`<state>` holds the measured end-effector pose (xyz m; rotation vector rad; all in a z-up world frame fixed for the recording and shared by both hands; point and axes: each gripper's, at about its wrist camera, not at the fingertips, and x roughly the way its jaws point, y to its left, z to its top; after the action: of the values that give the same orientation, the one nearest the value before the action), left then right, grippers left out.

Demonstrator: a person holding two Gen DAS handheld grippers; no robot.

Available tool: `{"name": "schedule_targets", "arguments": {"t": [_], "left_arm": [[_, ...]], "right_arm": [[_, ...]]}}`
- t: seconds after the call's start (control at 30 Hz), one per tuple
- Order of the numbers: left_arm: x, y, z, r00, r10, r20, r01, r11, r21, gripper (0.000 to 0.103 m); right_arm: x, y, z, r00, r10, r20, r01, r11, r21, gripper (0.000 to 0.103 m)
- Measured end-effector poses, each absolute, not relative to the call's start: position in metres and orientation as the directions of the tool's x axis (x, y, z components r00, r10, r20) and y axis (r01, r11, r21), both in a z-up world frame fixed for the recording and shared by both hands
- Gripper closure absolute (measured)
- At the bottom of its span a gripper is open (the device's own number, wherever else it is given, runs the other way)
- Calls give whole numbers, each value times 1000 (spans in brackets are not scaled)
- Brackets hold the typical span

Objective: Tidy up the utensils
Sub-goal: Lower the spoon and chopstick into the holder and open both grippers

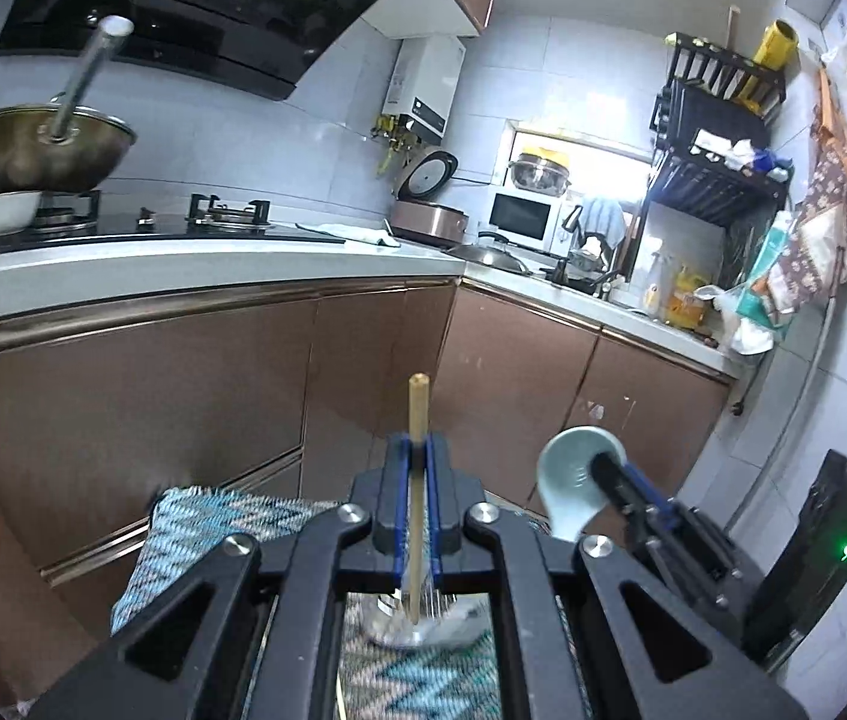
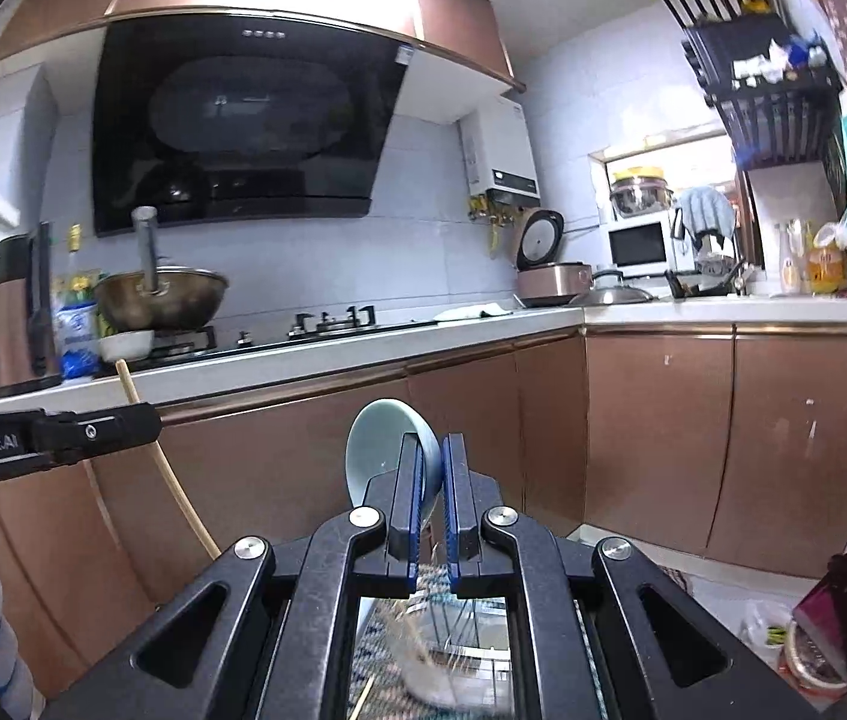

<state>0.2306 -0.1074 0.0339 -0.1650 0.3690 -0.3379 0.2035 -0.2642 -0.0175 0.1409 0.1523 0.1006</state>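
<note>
A teal zigzag-patterned cloth (image 1: 435, 672) covers the surface, with a wire-sided utensil holder (image 2: 459, 654) standing on it.

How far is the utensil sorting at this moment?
Mid-job. The left hand-held gripper is shut on a chopstick; the right hand-held gripper is shut on a spoon. Both are lifted over the holder on the cloth. Neither is placed yet. What is already done cannot be told.
</note>
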Motion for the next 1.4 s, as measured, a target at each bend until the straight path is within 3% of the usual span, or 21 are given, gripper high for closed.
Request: {"name": "schedule_targets", "arguments": {"t": [0.2, 0.47, 1.3, 1.4], "left_arm": [[297, -139, 4, 870, -327, -368, 272, 942, -194, 98], [339, -151, -47, 856, -311, -414, 238, 946, -219, 98], [349, -145, -97, 807, -301, -508, 194, 948, -254, 97], [345, -145, -95, 805, -304, -509, 196, 947, -255, 96]], "right_arm": [[264, -272, -46, 984, 69, -162, -44, 987, 155, 96], [296, -265, -83, 986, -22, -168, 33, 997, 64, 96], [288, -247, -138, 971, -8, -240, 8, 1000, 1, 94], [281, -245, -139, 971, -4, -239, 6, 1000, 8, 86]]}}
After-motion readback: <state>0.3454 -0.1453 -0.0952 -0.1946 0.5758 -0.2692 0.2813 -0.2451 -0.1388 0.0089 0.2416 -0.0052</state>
